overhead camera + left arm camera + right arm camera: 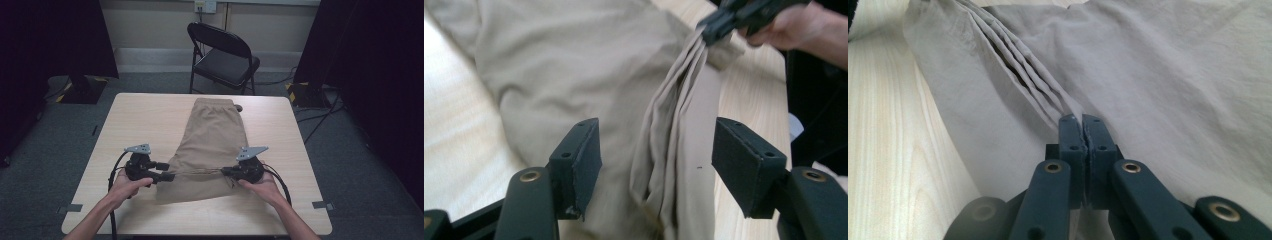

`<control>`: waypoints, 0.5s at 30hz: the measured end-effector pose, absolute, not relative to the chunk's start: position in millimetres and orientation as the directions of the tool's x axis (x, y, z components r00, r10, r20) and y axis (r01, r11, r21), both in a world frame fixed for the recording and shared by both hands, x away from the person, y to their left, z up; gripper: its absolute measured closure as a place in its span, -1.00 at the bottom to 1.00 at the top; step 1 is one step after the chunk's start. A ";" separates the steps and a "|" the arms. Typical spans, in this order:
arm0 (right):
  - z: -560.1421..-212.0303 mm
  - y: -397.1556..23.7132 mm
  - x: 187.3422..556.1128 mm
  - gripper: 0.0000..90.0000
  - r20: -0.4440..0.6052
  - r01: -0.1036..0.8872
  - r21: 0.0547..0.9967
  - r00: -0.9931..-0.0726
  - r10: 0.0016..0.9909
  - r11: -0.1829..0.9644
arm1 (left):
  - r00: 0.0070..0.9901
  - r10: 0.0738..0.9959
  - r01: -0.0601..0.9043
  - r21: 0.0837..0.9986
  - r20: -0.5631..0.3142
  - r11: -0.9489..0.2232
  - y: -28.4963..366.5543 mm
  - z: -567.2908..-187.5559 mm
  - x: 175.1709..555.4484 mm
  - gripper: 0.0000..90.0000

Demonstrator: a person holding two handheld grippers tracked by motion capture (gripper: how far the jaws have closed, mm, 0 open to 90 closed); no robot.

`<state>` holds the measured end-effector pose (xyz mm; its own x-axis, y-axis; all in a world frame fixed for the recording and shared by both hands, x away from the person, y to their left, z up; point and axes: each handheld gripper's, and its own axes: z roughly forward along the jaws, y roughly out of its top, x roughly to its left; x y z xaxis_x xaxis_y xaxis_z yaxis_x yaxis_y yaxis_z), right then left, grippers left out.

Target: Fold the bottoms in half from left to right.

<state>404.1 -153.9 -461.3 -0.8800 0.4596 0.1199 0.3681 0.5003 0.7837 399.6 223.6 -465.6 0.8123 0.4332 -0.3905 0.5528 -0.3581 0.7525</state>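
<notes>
Folding the shorts [212, 145] looks to be the step in hand: they lie down the middle of the tabletop [145, 112], waistband at the far edge, hems toward the near edge, and a taut ridge of cloth runs across them between your two tools. Right gripper [231, 172]: clenched on the shorts, jaws pressed flat together on a bunch of pleats, seen plainly in the right gripper view [1082, 131]. Left gripper [169, 176]: released; in the left gripper view [656, 160] the jaws stand wide on either side of the gathered fold, pads clear of it, cloth between them but not pinched. Judgement: the left side is free, so the ridge hangs on the right grip alone. To do this well, keep the right hand steady and low so the pleats do not slip or drag the rest of the garment toward the right edge. If you mean to retake hold, bring the left jaws squarely over one clean layer rather than the whole bunch, then close fully before lifting. If you mean to lay the fold down, ease the right hand toward the tabletop first, then let go, so the crease lands straight. Risk: pulling sideways now will skew the shorts.
</notes>
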 end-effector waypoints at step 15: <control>-458.2 -157.9 399.3 0.67 0.133 0.380 0.794 -0.870 0.475 0.475 | 0.834 0.428 0.525 0.740 -0.348 -0.421 208.7 -469.2 400.9 0.94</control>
<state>399.3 -157.9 -458.2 -0.8702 0.4745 0.1330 0.3802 0.4747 0.7938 400.9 208.7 -469.2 0.8341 0.4282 -0.3477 0.5246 -0.4212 0.7398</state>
